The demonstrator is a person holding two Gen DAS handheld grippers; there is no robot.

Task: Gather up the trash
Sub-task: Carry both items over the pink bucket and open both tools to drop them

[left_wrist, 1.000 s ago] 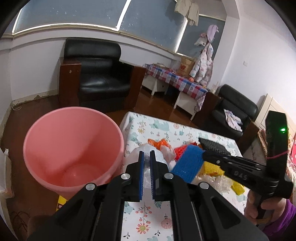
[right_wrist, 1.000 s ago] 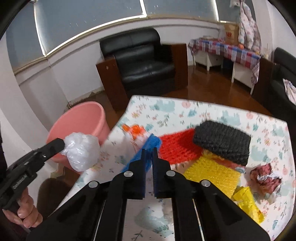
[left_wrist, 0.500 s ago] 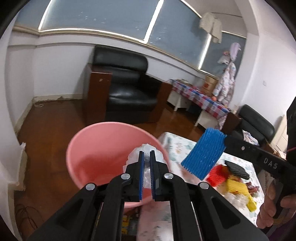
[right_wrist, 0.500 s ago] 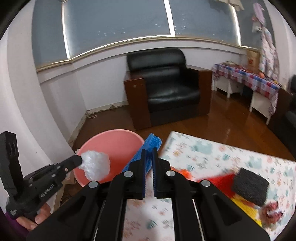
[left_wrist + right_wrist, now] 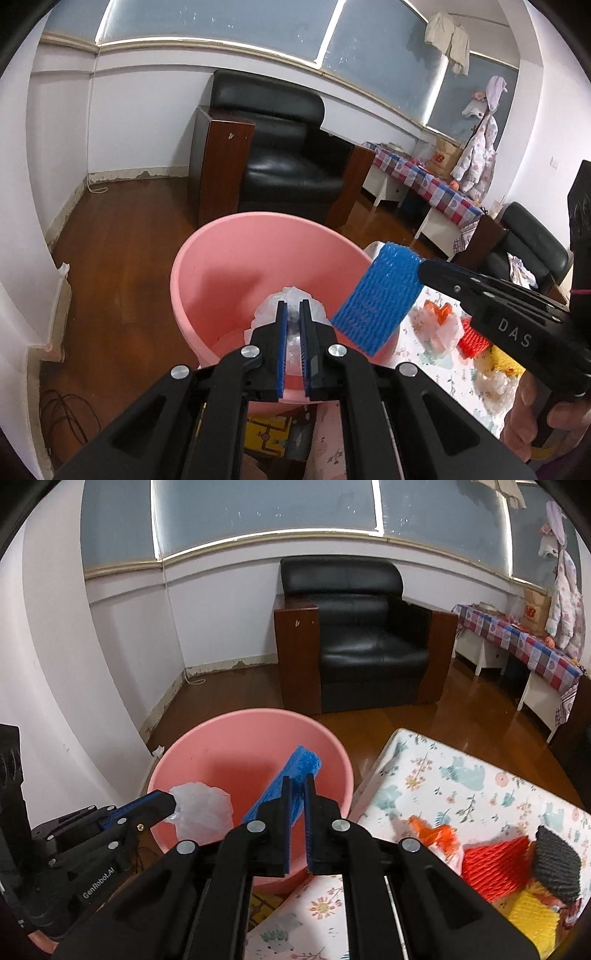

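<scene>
Over pink bucket (image 5: 236, 266): left gripper (image 5: 294, 325) clamped on clear plastic wad (image 5: 291, 301), right gripper (image 5: 298, 797) on blue foam net (image 5: 291, 775); neither dropped. Left on table (image 5: 461, 775): red, yellow, black, orange pieces.

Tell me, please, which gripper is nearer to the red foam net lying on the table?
Right. The right gripper, holding the blue foam net, hangs at the pink bucket's table-side rim, closer to the red foam net. The left gripper is farther away.
</scene>
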